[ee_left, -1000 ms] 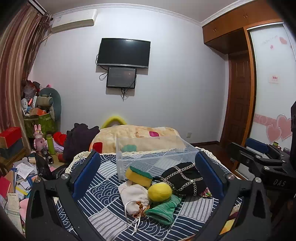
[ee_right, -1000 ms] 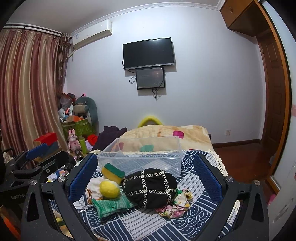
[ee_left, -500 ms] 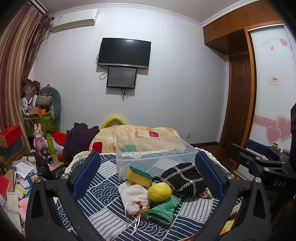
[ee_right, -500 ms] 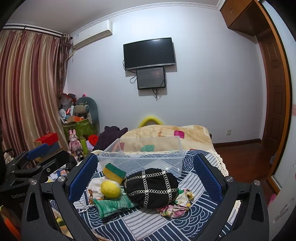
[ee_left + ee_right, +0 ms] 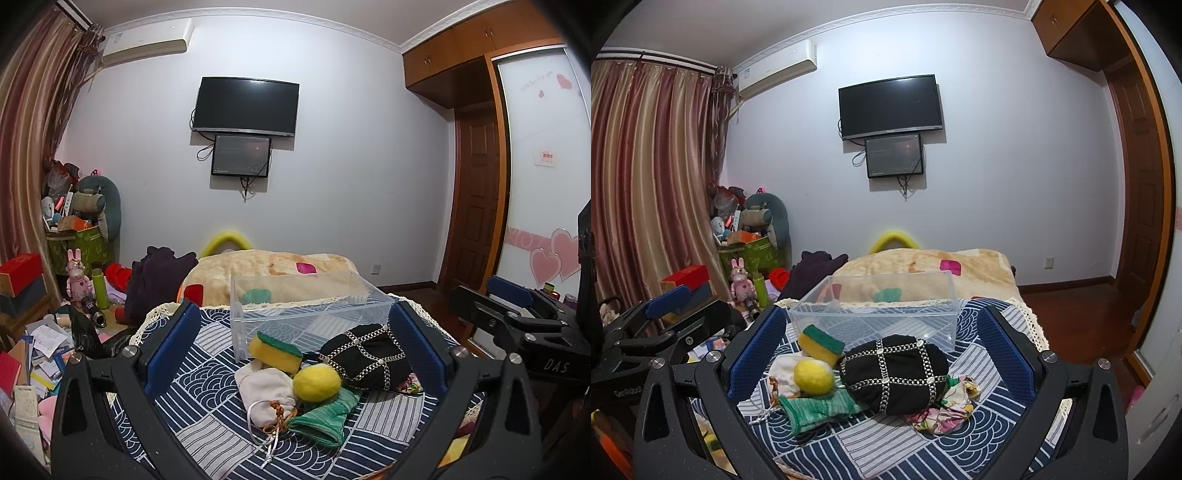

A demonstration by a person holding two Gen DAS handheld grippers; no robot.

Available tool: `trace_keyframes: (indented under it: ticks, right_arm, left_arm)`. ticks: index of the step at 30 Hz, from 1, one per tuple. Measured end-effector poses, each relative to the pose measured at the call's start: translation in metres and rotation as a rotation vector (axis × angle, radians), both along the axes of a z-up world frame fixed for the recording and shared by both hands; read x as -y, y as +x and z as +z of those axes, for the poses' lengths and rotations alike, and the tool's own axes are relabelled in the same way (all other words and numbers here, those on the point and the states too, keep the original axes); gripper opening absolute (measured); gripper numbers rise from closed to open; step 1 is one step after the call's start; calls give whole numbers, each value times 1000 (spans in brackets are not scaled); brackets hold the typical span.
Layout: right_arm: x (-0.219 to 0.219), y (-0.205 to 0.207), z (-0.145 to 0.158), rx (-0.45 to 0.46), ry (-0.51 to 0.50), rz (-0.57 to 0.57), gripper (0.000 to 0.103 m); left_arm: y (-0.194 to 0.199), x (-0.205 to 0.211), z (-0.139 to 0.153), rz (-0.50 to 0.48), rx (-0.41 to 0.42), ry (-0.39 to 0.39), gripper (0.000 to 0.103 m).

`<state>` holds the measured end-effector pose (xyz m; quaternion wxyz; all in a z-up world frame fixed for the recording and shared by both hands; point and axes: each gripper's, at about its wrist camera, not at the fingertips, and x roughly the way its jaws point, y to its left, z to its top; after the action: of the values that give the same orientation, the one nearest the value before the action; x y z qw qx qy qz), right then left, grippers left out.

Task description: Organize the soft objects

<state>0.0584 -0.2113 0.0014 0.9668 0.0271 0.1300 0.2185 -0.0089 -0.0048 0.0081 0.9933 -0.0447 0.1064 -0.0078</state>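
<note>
With both tools hovering short of the pile, I log the scene as follows.

Left gripper (image 5: 293, 347): fingers wide apart, holding nothing, framing the pile from the near side.
Right gripper (image 5: 881, 349): fingers likewise spread, nothing between them, aimed at the same pile.

Receptacle: clear plastic bin (image 5: 310, 314), nothing in it that I can see, standing on the patterned blue cloth (image 5: 207, 373) at the far side of the pile.

Soft objects, all lying on the cloth in front of the bin, none yet stowed:
- yellow-and-green sponge (image 5: 275, 350), resting against the bin's near wall;
- yellow ball (image 5: 317, 382), sitting on the green cloth and touching the pouch;
- white drawstring pouch (image 5: 267, 391), cords trailing toward me;
- green cloth (image 5: 325, 417), crumpled under the ball;
- black beaded bag (image 5: 894, 373), largest item, to the right of the ball;
- floral fabric (image 5: 945, 410), partly tucked beneath the bag.

Step in hand, as I judge it: the opening approach, choosing a first item. No sorting has begun.

Next move calls for: lowering one gripper over a free-lying piece, probably the ball or the sponge, closing gently since these things will squash, then lifting clear of the bin's rim before release. The ball may roll if nudged; the pouch cords could snag a finger.
</note>
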Motion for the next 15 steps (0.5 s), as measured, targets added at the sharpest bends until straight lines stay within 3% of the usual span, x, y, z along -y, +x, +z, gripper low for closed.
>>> trace_keyframes:
  ticks: [8,15]
  right_arm:
    - [0,0,-1,-2,3,0,103]
    - [1,14,-11,-61,-1,-2,103]
  left_arm:
    - [5,-1,-2,-6,-16,-7,103]
    - [38,-12,-27,19,-175,-32,103]
